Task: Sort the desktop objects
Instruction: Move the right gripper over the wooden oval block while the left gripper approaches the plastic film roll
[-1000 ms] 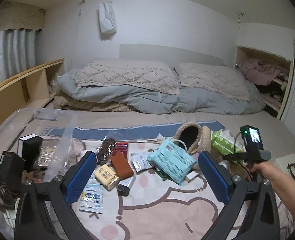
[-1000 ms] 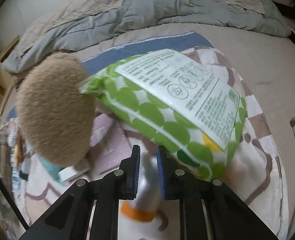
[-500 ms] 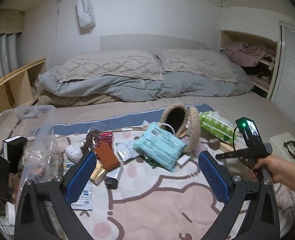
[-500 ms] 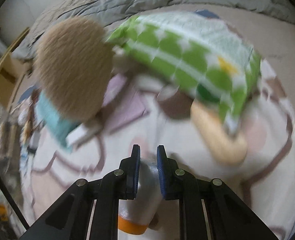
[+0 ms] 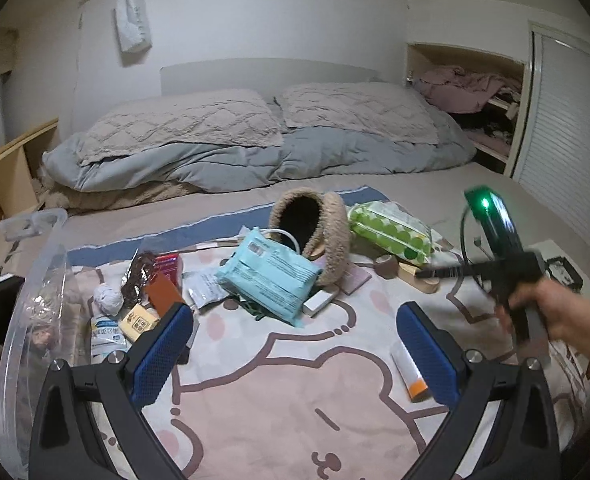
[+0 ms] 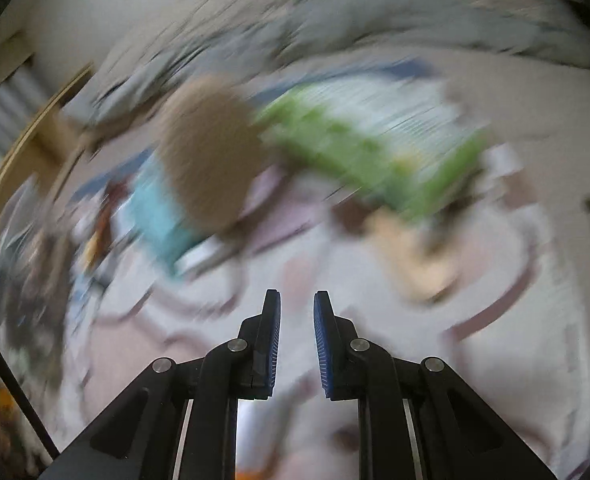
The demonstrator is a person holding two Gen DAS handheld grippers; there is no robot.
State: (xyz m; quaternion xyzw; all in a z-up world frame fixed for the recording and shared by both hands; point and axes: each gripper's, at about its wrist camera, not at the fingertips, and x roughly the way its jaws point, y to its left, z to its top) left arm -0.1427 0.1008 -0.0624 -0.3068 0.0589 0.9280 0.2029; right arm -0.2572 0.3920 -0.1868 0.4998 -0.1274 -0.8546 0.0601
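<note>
My left gripper [image 5: 295,348] hangs open over the pink cartoon blanket [image 5: 279,408], nothing between its blue pads. A white tube with an orange cap [image 5: 409,372] lies on the blanket beside its right finger. A hand at the right holds my right gripper [image 5: 423,275] above the blanket, apart from the tube. The right wrist view is smeared by motion; there my right gripper [image 6: 297,308] has its jaws close together with only blanket showing between them. Ahead lie a fuzzy brown pouch [image 5: 323,236], a green spotted wipes pack [image 5: 387,232] and a light blue pack [image 5: 267,276].
A clear plastic bin [image 5: 35,280] holding dark boxes stands at the left. Small packets, a rust-coloured case [image 5: 163,292] and a white ball [image 5: 107,300] crowd the blanket beside it. A brown tape roll [image 5: 387,266] and a wooden piece [image 5: 415,282] lie under the wipes. Pillows and duvet fill the back.
The white tube, earlier between my right gripper's jaws, now lies on the blanket by my left gripper. The right gripper has pulled back and up from the wipes pack. The left gripper has shifted.
</note>
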